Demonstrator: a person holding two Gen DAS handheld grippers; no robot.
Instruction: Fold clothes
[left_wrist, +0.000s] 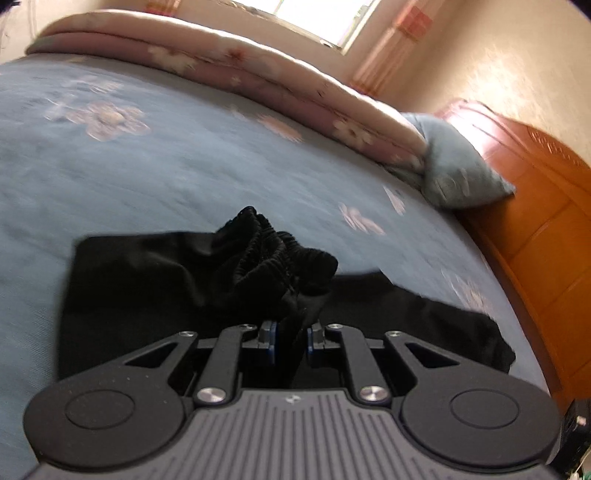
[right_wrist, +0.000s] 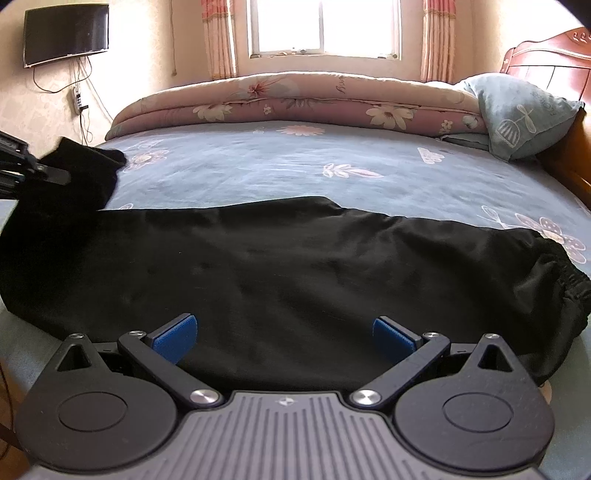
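Note:
Black trousers (right_wrist: 280, 258) lie lengthwise across the blue flowered bed sheet (right_wrist: 280, 166), their elastic waistband (right_wrist: 561, 291) at the right. My left gripper (left_wrist: 291, 338) is shut on a bunched black elastic cuff (left_wrist: 280, 254) of the trousers and holds it lifted off the sheet. In the right wrist view that left gripper (right_wrist: 40, 170) shows at the far left edge with the raised black cloth. My right gripper (right_wrist: 283, 334) hangs open just above the near edge of the trousers, blue pads (right_wrist: 173, 338) wide apart and nothing between them.
A folded pink floral quilt (right_wrist: 295, 99) runs along the far side of the bed. A blue pillow (right_wrist: 524, 110) leans on the orange wooden headboard (right_wrist: 546, 55) at the right. A wall television (right_wrist: 66, 33) hangs at the left, a window (right_wrist: 325, 26) behind.

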